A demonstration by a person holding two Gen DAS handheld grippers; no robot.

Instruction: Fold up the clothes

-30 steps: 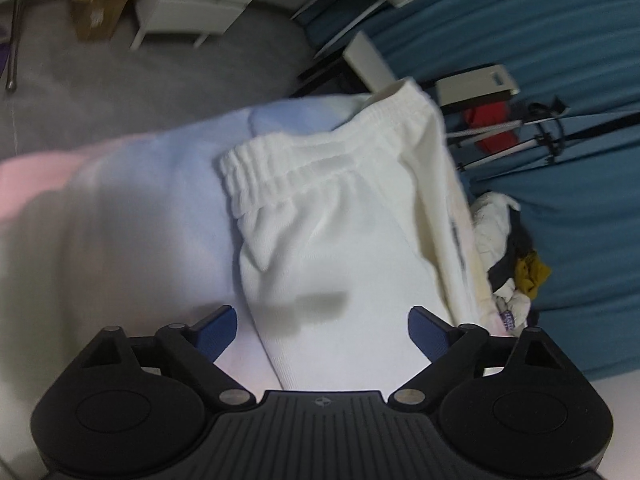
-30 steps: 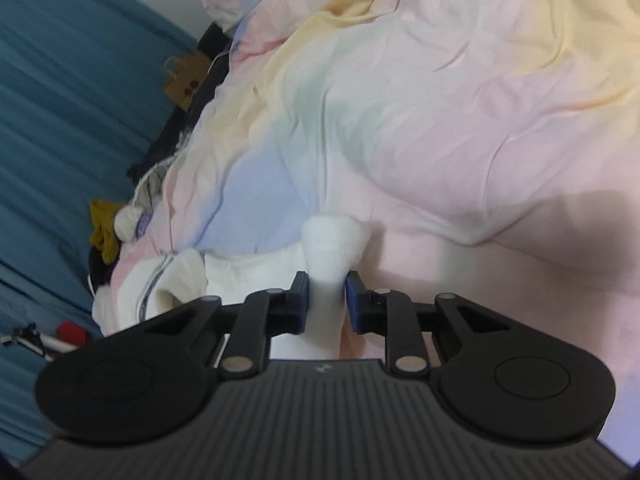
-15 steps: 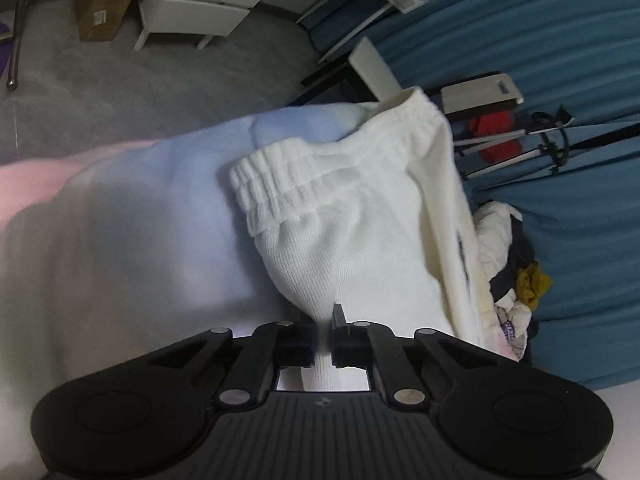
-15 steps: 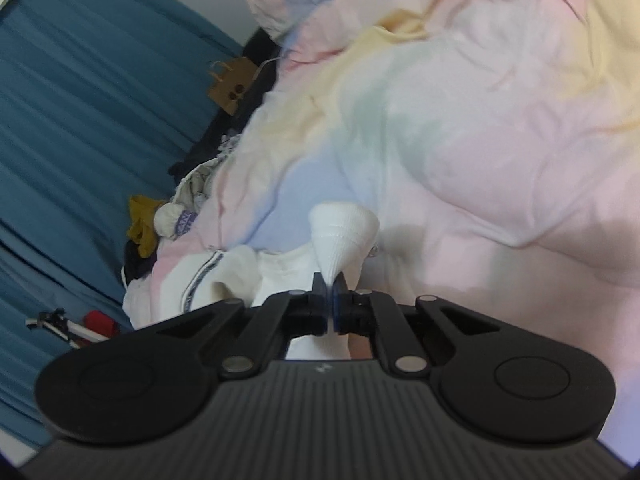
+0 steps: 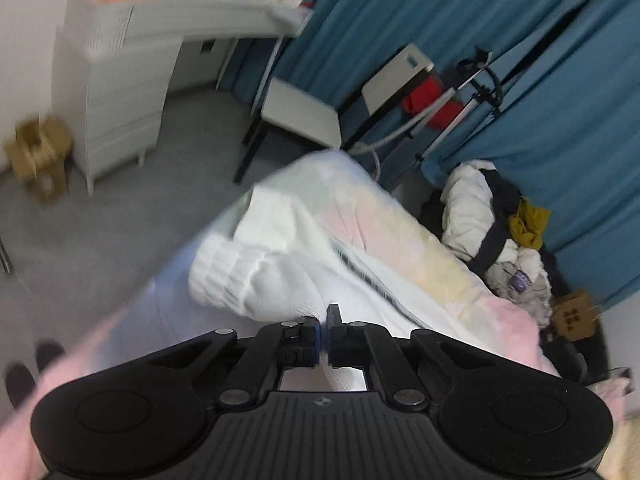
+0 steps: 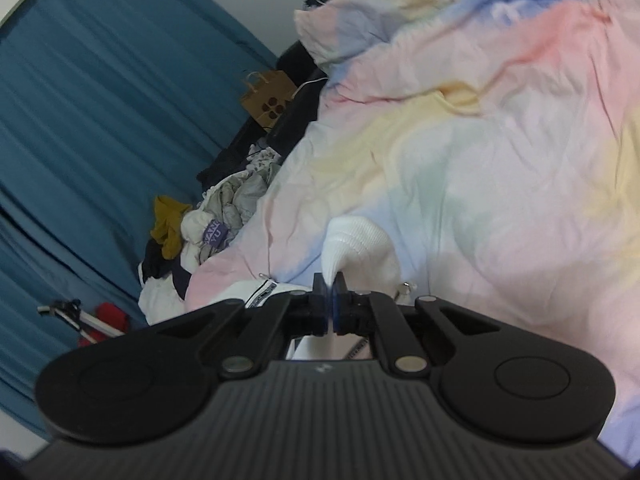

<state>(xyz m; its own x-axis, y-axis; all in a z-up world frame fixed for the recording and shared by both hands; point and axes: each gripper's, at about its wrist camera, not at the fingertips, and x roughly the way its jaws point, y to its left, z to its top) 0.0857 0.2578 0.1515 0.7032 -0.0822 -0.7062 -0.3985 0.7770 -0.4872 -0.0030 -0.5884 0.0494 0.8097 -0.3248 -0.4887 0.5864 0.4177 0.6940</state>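
While both grippers clench it, left gripper and right gripper, the white garment runs lengthwise ahead of them across the duvet.

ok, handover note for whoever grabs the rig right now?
Left claw: shut on the white garment, near its ribbed band.
Right claw: shut on another ribbed part of the garment.
The garment is pinched at both claws over the pastel duvet; more clothes sit in a pile beside the bed.
Done: both grips taken.
Left: make the fold, lay it flat, release. No finished fold is visible.
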